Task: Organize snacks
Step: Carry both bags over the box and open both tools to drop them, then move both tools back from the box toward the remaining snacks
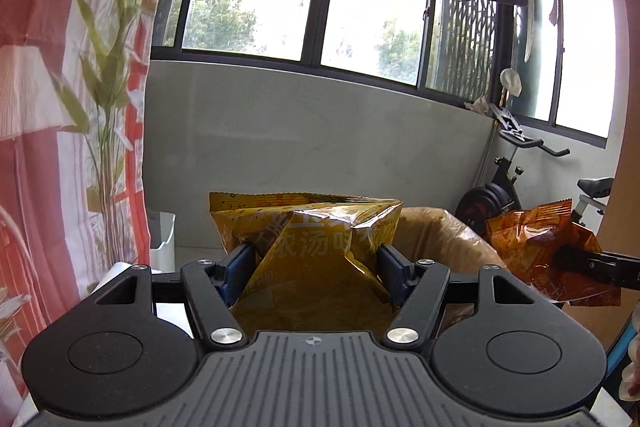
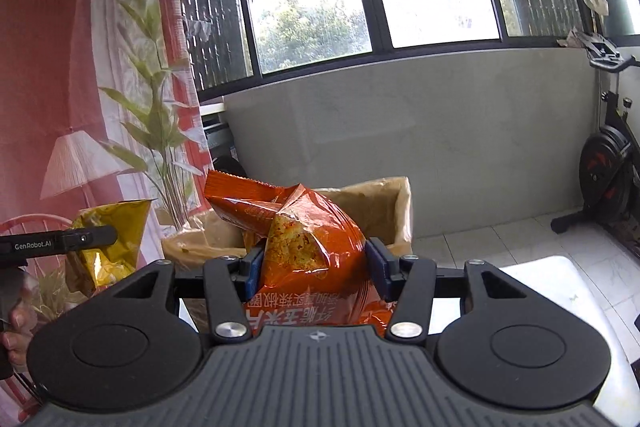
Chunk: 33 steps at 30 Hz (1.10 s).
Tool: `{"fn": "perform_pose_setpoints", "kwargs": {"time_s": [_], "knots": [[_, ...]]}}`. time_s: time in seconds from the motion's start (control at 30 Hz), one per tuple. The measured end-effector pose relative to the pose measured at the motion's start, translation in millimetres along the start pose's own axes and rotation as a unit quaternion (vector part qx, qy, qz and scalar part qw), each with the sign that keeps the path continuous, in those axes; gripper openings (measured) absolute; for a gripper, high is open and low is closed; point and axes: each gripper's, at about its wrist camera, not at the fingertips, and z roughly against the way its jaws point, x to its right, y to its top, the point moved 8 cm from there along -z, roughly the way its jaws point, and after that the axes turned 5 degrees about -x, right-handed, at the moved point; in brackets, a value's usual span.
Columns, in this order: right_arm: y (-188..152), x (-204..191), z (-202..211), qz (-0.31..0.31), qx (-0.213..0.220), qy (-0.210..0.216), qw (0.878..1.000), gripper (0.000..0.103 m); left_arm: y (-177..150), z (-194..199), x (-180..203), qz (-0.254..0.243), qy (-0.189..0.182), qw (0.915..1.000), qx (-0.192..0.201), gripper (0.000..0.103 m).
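Yellow snack bag pinched tight in left gripper, held up in air. Orange snack bag pinched in right gripper. Both near brown box, likely so bags drop in. Count: two bags, two grippers, one box.

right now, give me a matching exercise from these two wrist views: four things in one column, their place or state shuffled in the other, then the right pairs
Things
1. yellow snack bag
2. orange snack bag
3. cardboard box
4. exercise bike

Places or states
A. standing on the tiled floor at the right
B. pinched in the left gripper
C. open, lined with brown paper, behind the bags
D. pinched in the right gripper

Pairs: 1-B, 2-D, 3-C, 4-A
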Motion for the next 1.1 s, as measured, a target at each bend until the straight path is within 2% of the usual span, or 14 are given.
{"fn": "perform_pose_setpoints", "kwargs": {"time_s": [0.2,0.33,0.5,0.63,0.73,0.77,0.87,1.1], "knots": [[27,2,-24,-0.008,0.024,0.021,0.999,0.053,19,-26,9,-0.007,-0.007,0.9999,0.008,0.069],[46,7,-66,-0.021,0.029,0.043,0.998,0.053,38,-62,17,-0.015,-0.005,0.9999,0.006,0.070],[44,24,-126,-0.036,0.006,0.014,0.999,0.053,46,-116,28,-0.028,0.012,0.9994,-0.015,0.070],[34,38,-152,-0.065,-0.019,-0.003,0.998,0.054,41,-149,37,-0.045,0.011,0.9982,-0.038,0.072],[29,44,-157,-0.080,-0.031,-0.020,0.996,0.060,33,-166,39,-0.061,0.019,0.9958,-0.066,0.075],[26,46,-155,-0.081,-0.033,-0.021,0.996,0.065,31,-169,38,-0.065,0.024,0.9950,-0.072,0.077],[24,48,-149,-0.078,-0.028,-0.018,0.996,0.075,28,-168,29,-0.064,0.030,0.9950,-0.071,0.085],[24,46,-124,-0.084,-0.021,-0.010,0.996,0.075,28,-144,14,-0.033,0.003,0.9960,-0.083,0.084]]}}
